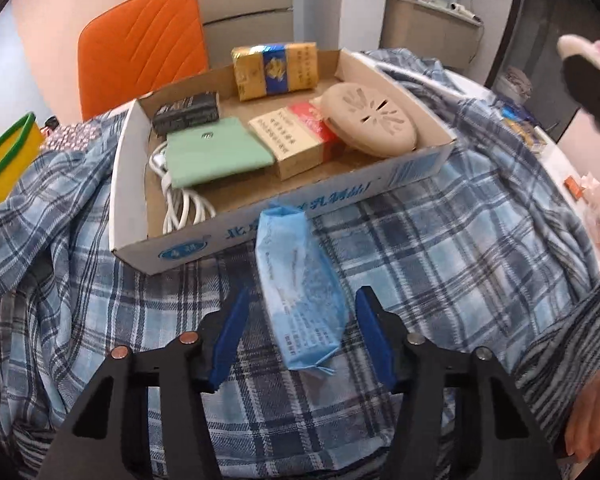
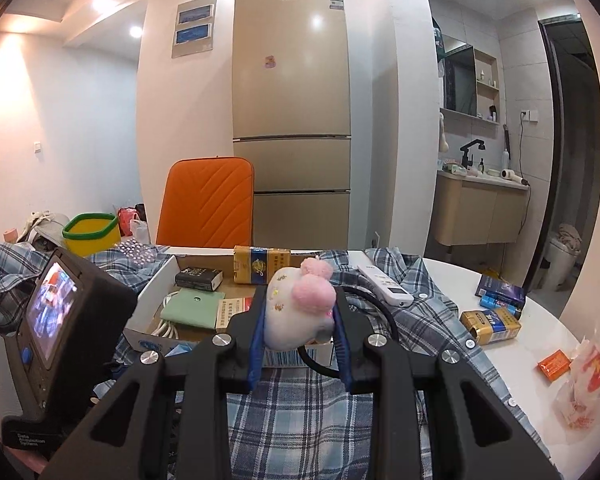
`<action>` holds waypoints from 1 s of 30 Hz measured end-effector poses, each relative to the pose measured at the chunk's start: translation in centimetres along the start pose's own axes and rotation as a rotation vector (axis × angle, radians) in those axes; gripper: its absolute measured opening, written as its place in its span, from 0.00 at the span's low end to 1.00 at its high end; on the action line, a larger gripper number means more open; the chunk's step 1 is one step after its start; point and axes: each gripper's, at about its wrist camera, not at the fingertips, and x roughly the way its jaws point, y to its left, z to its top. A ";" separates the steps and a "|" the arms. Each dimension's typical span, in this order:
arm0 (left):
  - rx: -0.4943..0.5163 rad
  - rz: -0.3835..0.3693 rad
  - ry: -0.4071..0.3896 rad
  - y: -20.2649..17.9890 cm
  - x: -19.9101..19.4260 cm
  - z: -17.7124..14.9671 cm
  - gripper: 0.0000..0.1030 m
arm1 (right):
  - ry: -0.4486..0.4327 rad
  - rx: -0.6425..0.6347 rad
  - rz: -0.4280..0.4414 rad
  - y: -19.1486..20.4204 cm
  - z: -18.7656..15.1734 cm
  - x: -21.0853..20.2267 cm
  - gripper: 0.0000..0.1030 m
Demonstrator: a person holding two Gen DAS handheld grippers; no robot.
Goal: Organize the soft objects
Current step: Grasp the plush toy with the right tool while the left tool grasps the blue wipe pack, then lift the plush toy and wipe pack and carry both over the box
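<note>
A blue tissue pack (image 1: pixel 300 292) lies on the blue plaid shirt (image 1: pixel 440 248), its far end against the front wall of a shallow cardboard box (image 1: pixel 340 196). My left gripper (image 1: pixel 302 304) is open, its blue pads on either side of the pack without touching it. My right gripper (image 2: pixel 298 316) is shut on a white and pink plush toy (image 2: pixel 300 308) and holds it up above the shirt (image 2: pixel 300 412), in front of the box (image 2: pixel 156 284). The toy also shows at the right edge of the left wrist view (image 1: pixel 596 76).
The box holds a green pouch (image 1: pixel 216 152), a white cable (image 1: pixel 184 204), cigarette packs (image 1: pixel 296 136), a beige oval case (image 1: pixel 372 120) and a dark pack (image 1: pixel 188 112). An orange chair (image 2: pixel 208 204), a yellow basket (image 2: pixel 92 232), a remote (image 2: pixel 384 280) and small packs (image 2: pixel 492 324) surround it.
</note>
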 end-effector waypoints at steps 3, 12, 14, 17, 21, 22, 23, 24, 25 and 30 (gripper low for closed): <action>-0.001 -0.011 -0.038 0.1 -0.6 -0.4 0.26 | -0.004 -0.010 -0.001 0.1 0.0 -0.1 0.30; 0.039 -0.051 -0.372 -0.2 -6.5 -2.4 0.19 | -0.003 -0.001 0.001 0.1 0.0 -0.2 0.30; 0.024 -0.051 -0.437 0.3 -7.7 -2.8 0.19 | -0.006 0.002 0.003 0.0 0.0 -0.2 0.30; 0.002 -0.054 -0.513 0.8 -9.1 -2.9 0.19 | -0.008 -0.005 0.008 0.0 0.1 -0.3 0.30; 0.025 -0.011 -0.669 1.1 -12.3 -3.3 0.19 | 0.002 -0.008 0.049 0.0 0.4 -0.1 0.30; 0.042 -0.001 -0.697 1.0 -13.0 -3.3 0.19 | 0.008 -0.005 0.062 0.0 0.8 0.0 0.30; 0.057 0.004 -0.721 1.0 -13.8 -3.1 0.19 | 0.006 -0.001 0.066 0.0 1.1 -0.1 0.30; 0.064 0.021 -0.744 1.0 -14.6 -2.8 0.19 | -0.003 -0.002 0.064 0.0 1.5 -0.2 0.30; 0.062 0.033 -0.760 1.2 -15.1 -2.3 0.19 | -0.012 -0.008 0.060 0.1 2.1 -0.2 0.30; -0.015 0.025 -0.843 2.9 -16.9 0.7 0.19 | -0.050 -0.058 0.074 0.9 6.4 0.4 0.30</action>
